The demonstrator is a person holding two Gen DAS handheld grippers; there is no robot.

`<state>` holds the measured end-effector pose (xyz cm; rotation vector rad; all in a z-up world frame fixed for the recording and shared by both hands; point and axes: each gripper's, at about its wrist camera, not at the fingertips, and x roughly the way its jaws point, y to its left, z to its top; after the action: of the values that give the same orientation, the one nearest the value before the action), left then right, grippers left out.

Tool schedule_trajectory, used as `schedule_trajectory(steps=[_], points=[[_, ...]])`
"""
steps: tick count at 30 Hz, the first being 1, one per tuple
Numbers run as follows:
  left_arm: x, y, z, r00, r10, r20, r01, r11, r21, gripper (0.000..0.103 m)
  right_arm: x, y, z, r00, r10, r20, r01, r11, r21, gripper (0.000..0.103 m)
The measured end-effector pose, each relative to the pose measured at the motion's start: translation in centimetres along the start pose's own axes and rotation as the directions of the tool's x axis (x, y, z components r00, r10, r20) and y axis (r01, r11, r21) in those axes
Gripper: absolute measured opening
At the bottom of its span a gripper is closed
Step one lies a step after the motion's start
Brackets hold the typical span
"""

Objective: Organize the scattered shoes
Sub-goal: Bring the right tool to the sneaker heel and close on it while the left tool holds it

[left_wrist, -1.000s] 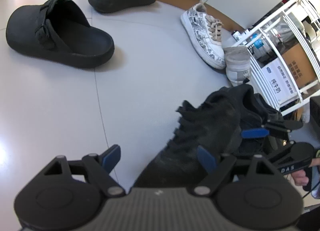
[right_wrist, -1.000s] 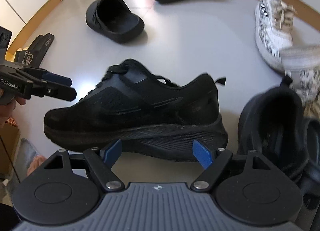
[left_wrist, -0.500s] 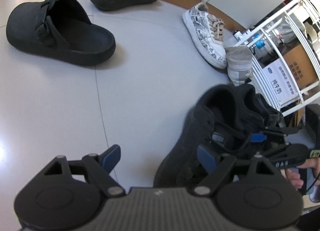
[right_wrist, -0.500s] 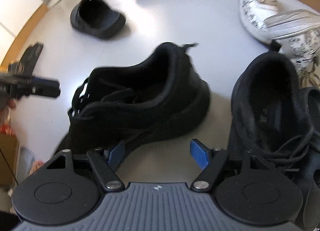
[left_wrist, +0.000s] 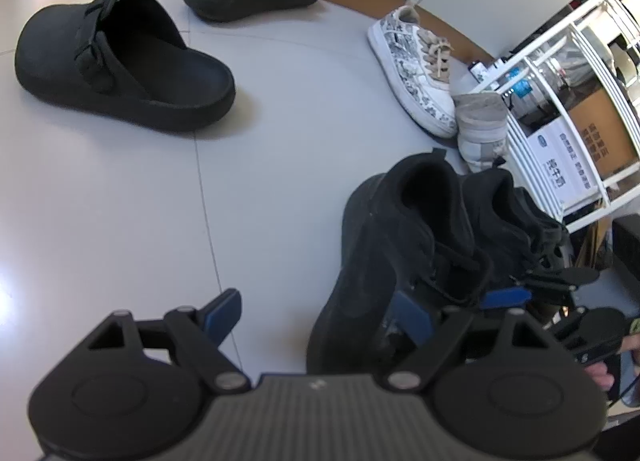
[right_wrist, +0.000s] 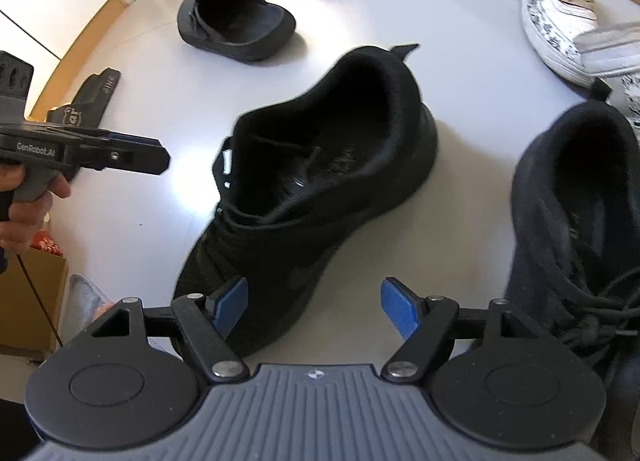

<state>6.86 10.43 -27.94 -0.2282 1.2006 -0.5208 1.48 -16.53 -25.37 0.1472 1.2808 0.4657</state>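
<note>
Two black sneakers are being paired on a pale floor while both handheld grippers stand open

The near black sneaker [right_wrist: 320, 181] lies heel away, just beside its mate [right_wrist: 576, 221], seemingly so that the pair is lined up together. The right gripper [right_wrist: 312, 309] is held wide, its toe end between the blue pads [right_wrist: 394, 311] but not pressed; its jaws have just been closing and reopening slightly. The left gripper [left_wrist: 316, 315] is also wide, with nothing gripped. Two black clogs [left_wrist: 120, 61] and a patterned white sneaker [left_wrist: 412, 69] are left scattered farther off, not yet sorted. The mate's toe is cut off at the picture's edge, a second white shoe [left_wrist: 480, 129] is partly hidden, and the white rack [left_wrist: 568, 109] is only partly seen
</note>
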Motion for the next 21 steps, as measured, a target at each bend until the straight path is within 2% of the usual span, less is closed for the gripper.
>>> schedule_trajectory(steps=[7, 9, 13, 15, 21], points=[[0.1, 0.0, 0.2, 1.000, -0.001, -0.001, 0.001, 1.000, -0.001, 0.086, 0.6, 1.1, 1.0, 0.999, 0.028, 0.028, -0.028, 1.000, -0.005, 0.076], [0.1, -0.1, 0.0, 1.000, -0.001, -0.005, 0.001, 1.000, -0.002, 0.086, 1.2, 1.0, 1.3, 1.000, 0.018, 0.020, -0.018, 1.000, -0.014, 0.059], [0.0, 0.2, -0.3, 1.000, 0.004, -0.009, -0.004, 1.000, -0.006, 0.086, 1.2, 0.5, 1.5, 0.999, 0.026, 0.019, -0.026, 1.000, -0.019, 0.054], [0.0, 0.3, -0.2, 1.000, 0.008, -0.006, -0.008, 1.000, -0.013, 0.086, 0.9, 0.2, 1.5, 1.000, 0.013, 0.027, -0.012, 1.000, -0.023, 0.047], [0.0, 0.1, 0.1, 1.000, 0.004, 0.002, -0.004, 1.000, -0.005, 0.086, -0.2, -0.6, 1.7, 0.997, -0.043, 0.061, 0.046, 0.998, -0.046, 0.035]])
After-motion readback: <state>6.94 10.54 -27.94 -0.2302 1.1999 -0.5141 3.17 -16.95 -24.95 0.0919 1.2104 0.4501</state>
